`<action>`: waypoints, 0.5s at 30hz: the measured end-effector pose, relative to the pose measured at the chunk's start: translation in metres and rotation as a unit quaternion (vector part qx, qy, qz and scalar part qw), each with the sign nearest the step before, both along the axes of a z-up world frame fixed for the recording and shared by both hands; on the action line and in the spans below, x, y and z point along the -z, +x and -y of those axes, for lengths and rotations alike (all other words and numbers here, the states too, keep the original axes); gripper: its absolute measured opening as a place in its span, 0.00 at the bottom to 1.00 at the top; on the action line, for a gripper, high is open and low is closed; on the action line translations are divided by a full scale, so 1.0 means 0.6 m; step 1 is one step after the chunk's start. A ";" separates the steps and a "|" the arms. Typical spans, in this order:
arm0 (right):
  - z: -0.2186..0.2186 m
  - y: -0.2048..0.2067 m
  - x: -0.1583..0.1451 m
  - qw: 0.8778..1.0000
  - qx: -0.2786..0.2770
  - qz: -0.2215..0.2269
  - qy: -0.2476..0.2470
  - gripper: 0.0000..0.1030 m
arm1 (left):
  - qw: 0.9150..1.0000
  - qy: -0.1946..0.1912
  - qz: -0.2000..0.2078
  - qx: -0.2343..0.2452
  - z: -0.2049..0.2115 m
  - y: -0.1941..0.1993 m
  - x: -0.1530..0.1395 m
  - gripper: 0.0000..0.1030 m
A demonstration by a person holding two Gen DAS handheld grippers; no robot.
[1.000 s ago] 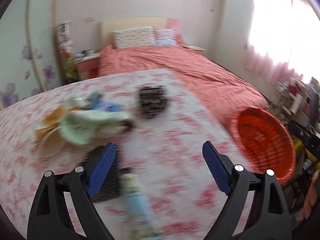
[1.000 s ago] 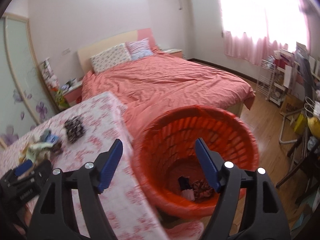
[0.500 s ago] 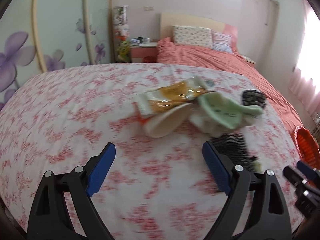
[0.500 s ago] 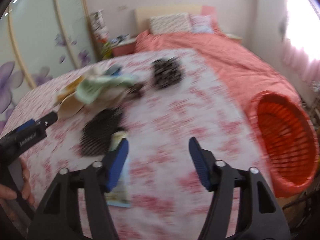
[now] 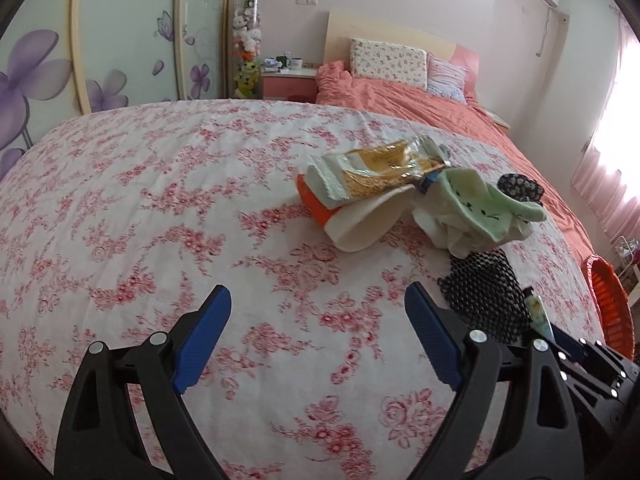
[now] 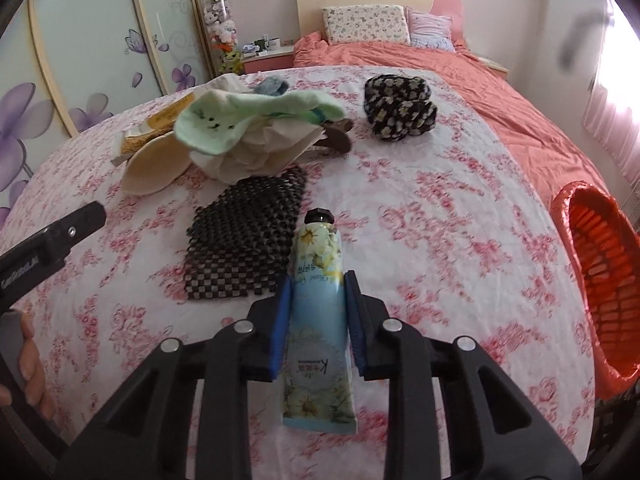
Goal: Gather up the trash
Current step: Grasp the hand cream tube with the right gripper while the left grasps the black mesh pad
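The right gripper [image 6: 316, 320] has just been closing on the hand-cream tube [image 6: 318, 320] lying on the flowered cloth [image 6: 440, 240] — pads now pressing its sides. Lift it straight, clear of the black mesh mat [image 6: 244, 236], then carry it to the orange basket [image 6: 596, 264] — the left gripper [image 5: 318, 340] hangs wide open, empty.

Black hand-held gripper [image 6: 316, 320] — blue pads [image 6: 280, 320]

Beside the glossy pale-blue floral plastic tube [image 6: 318, 320] lies a matt black woven mesh mat [image 6: 244, 236]; both rest on the soft pink-flowered cotton cloth [image 6: 440, 240].
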State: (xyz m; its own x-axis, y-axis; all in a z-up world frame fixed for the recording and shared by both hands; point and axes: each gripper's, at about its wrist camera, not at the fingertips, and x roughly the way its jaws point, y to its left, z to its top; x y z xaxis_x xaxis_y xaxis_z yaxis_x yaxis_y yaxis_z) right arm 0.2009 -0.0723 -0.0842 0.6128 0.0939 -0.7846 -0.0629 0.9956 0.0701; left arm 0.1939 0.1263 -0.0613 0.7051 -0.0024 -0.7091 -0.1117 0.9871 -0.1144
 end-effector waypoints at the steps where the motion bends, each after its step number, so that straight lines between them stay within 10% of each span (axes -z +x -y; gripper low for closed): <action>1: 0.007 0.006 0.000 1.000 0.008 0.001 -0.003 0.26 | 1.000 -0.001 0.000 0.003 0.005 -0.001 0.001 0.85; 15: 0.146 0.061 0.010 0.994 0.107 -0.003 0.036 0.29 | 0.995 -0.025 -0.018 0.090 0.137 0.025 0.007 0.85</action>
